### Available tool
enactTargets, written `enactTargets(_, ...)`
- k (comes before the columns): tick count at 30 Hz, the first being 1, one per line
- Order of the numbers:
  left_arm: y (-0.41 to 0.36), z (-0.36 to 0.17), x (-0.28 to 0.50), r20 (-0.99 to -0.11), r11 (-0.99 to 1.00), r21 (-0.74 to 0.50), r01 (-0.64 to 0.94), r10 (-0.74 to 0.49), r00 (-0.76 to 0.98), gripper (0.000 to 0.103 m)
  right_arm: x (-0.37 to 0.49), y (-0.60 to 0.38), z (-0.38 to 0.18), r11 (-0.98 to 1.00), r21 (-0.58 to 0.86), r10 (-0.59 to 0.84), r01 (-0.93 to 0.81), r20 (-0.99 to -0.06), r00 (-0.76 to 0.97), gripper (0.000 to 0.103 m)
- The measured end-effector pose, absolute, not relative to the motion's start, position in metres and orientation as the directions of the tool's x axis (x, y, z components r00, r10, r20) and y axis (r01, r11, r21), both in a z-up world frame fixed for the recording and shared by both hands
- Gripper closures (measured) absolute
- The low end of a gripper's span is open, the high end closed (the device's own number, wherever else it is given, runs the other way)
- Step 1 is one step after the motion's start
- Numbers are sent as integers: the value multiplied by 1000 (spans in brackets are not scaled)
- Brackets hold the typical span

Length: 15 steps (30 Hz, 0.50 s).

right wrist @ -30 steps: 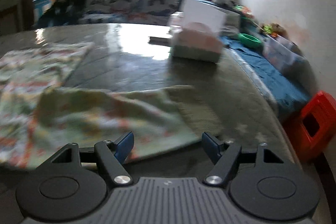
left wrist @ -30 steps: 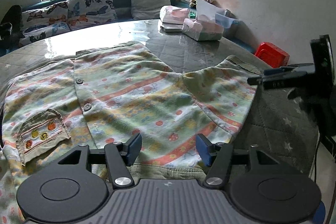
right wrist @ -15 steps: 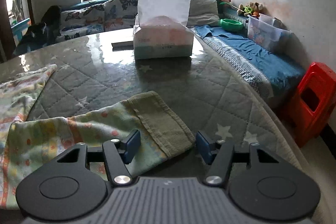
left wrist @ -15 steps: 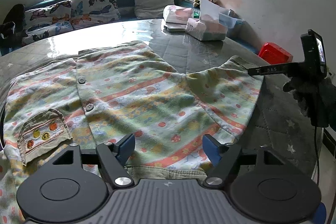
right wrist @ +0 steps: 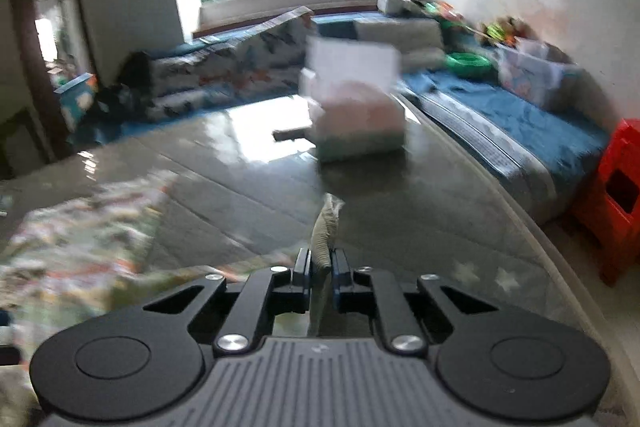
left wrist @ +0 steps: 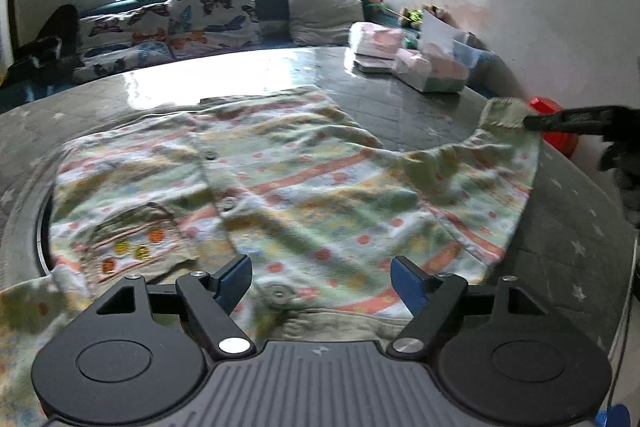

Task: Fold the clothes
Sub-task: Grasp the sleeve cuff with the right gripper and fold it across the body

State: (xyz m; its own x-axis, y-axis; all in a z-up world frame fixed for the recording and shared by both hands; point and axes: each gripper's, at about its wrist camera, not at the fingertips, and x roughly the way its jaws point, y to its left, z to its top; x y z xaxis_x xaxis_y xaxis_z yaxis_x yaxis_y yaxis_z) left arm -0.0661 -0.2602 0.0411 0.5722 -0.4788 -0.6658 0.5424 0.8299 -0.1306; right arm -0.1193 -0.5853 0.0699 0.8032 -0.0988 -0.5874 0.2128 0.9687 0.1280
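Pinching the sleeve cuff (right wrist: 325, 227) w/ our right gripper (right wrist: 321, 269), fingers pressed together on the ribbed green edge, which sticks up between them. From the left wrist view we see that cuff lifted off the table (left wrist: 400, 99) at the far right, sleeve fabric sloping down from it to the rest of the shirt (left wrist: 280, 187). Shirt lies spread flat, front up: striped green/orange print, button placket down the middle, patch pocket (left wrist: 136, 243) on the near left. Our left gripper (left wrist: 322, 281) hangs over the near hem, blue-tipped fingers spread wide, nothing between them; can't tell if they touch the cloth. Tissue box (right wrist: 356, 123) sits further back on the table, well apart from the shirt. Right view is motion-blurred.
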Motion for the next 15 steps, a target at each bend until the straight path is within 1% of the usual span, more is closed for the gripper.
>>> enactTargets(7, -235, 46, -65, -643, 855, -146, 497, -464, 609, 24, -115, -518, 131, 991, 133, 72, -9, -479, 875, 95)
enactTargets(12, -213, 47, -68, -628, 873, -166, 458, -452, 634, 23, -101, -462, 157, 980, 104, 197, -168, -460, 866, 95)
enactTargets(15, -202, 48, -69, -618, 881, -182, 437, -449, 645, 23, -88, -426, 163, 966, 79, 255, -247, -466, 847, 95)
